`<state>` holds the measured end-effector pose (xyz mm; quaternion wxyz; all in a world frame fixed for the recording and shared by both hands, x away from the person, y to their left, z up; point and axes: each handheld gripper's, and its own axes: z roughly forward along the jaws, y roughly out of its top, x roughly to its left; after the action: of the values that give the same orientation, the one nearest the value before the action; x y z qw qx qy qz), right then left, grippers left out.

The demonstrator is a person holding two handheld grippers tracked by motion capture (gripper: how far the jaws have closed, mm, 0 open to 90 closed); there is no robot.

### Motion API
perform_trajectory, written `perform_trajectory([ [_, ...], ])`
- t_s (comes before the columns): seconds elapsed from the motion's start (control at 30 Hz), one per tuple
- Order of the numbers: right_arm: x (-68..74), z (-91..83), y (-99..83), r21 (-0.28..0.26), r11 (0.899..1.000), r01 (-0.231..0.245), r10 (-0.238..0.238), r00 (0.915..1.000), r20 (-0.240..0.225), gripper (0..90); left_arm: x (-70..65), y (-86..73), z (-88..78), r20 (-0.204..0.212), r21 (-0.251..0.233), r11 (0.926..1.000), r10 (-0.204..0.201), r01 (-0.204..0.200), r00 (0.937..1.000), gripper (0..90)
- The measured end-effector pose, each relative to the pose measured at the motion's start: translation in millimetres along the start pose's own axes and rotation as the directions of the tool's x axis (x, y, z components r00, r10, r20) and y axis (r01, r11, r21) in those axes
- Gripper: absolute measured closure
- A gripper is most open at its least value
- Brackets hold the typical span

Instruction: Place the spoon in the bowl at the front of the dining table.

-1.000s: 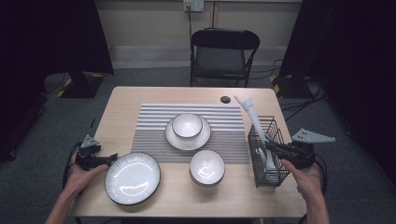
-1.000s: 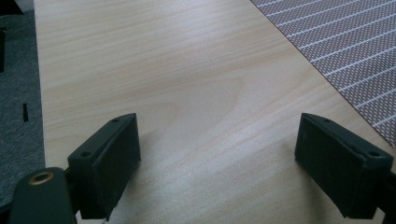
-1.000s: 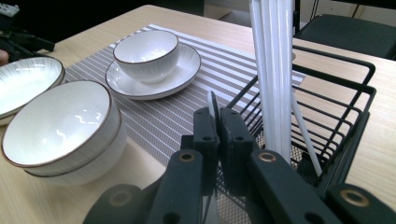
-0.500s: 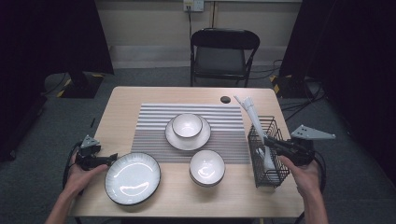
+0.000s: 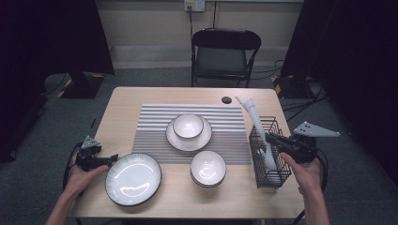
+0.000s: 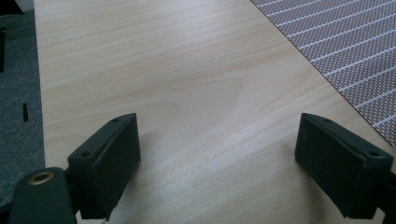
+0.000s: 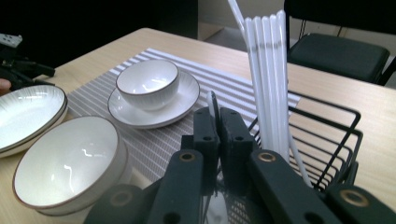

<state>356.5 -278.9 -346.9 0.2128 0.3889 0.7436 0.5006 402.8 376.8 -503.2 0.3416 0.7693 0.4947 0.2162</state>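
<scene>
Gripping a thin white utensil (image 7: 213,108) over the wire basket (image 5: 278,176) at the table's (image 5: 141,96) right edge, my right tongs (image 7: 218,122) are clamped shut. My left tongs (image 6: 219,149) gape wide above bare wood, beside the plate (image 5: 133,178).

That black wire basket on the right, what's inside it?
The wire basket holds white utensils, their long handles leaning out the top. The right gripper is shut on a thin white piece; its lower part is hidden.
</scene>
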Motion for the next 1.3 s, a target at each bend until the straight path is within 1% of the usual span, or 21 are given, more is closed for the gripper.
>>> perform_trajectory([
  [0.13, 2.2, -0.1, 5.0, -0.006, 1.000, 0.002, -0.002, 1.0000, 0.003, 87.1, 0.0, 0.0, 0.0, 0.000, 0.000, 1.0000, 0.000, 0.000, 1.0000, 13.8],
  [0.2, 3.3, -0.1, 7.7, -0.002, 1.000, 0.002, -0.002, 1.0000, -0.002, 87.1, 0.0, 0.0, 0.0, 0.000, -0.001, 1.0000, 0.000, 0.000, 1.0000, 13.8],
  [0.3, 4.2, 0.2, 11.1, -0.009, 1.000, -0.003, 0.003, 0.9999, -0.012, 87.1, -0.1, 0.0, 0.0, 0.000, 0.000, 1.0000, 0.000, 0.000, 1.0000, 13.8],
  [0.57, 7.8, 0.8, 19.7, -0.018, 1.000, -0.006, 0.006, 1.0000, -0.003, 87.1, -0.1, 0.0, 0.0, 0.000, 0.000, 1.0000, -0.001, 0.001, 1.0000, 13.8],
  [0.7, 8.4, -0.4, 22.8, -0.026, 1.000, -0.013, 0.013, 0.9999, -0.006, 87.1, -0.1, 0.0, 0.0, 0.000, 0.000, 1.0000, -0.001, 0.001, 1.0000, 13.8],
  [0.77, 8.6, -0.4, 23.7, -0.025, 1.000, -0.012, 0.012, 0.9999, -0.006, 87.1, -0.2, 0.0, 0.0, -0.001, 0.000, 1.0000, -0.001, 0.001, 1.0000, 13.8],
  [0.83, 9.8, -1.0, 26.5, -0.040, 0.999, -0.007, 0.006, 0.9998, -0.018, 87.1, 0.0, 0.0, 0.0, 0.000, 0.000, 1.0000, 0.000, 0.000, 1.0000, 13.8],
  [1.07, 13.6, -3.2, 36.2, -0.046, 0.999, -0.003, 0.002, 0.9999, -0.015, 87.2, -0.1, 0.0, 0.0, 0.000, -0.001, 1.0000, -0.001, 0.001, 1.0000, 13.8],
  [1.17, 15.1, -3.3, 39.2, -0.052, 0.999, -0.010, 0.009, 0.9998, -0.018, 87.2, -0.1, 0.0, 0.0, 0.000, 0.000, 1.0000, -0.001, 0.001, 1.0000, 13.8],
  [1.23, 16.0, -2.7, 40.9, -0.054, 0.998, -0.019, 0.019, 0.9998, -0.010, 87.2, 0.0, 0.0, 0.0, 0.000, 0.000, 1.0000, 0.000, 0.000, 1.0000, 13.8],
  [1.3, 16.8, -1.2, 42.8, -0.059, 0.998, -0.021, 0.020, 0.9997, -0.016, 87.2, 0.0, 0.0, 0.0, 0.000, 0.000, 1.0000, 0.000, 0.000, 1.0000, 13.8],
])
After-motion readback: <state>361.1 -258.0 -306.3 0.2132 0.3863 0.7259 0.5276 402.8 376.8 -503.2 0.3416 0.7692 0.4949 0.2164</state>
